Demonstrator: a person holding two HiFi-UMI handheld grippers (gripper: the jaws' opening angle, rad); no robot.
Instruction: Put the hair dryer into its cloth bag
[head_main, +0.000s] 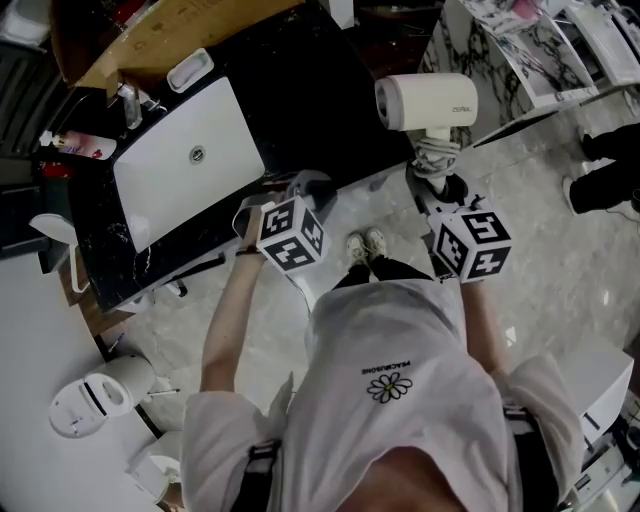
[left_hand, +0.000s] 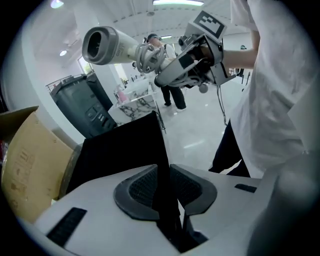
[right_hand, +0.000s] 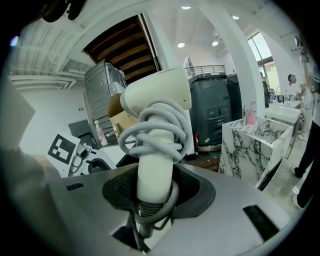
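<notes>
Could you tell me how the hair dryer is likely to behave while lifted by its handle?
The hair dryer looks rigid but probably top-heavy: its barrel sits above the right claw, which grips only the handle's base. The cord wound around the handle may loosen and snag.

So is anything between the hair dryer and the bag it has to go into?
Nothing visible. The right gripper holds the hair dryer in open air; the left gripper pinches black cloth, seemingly the bag, with only clear space between them.
</notes>
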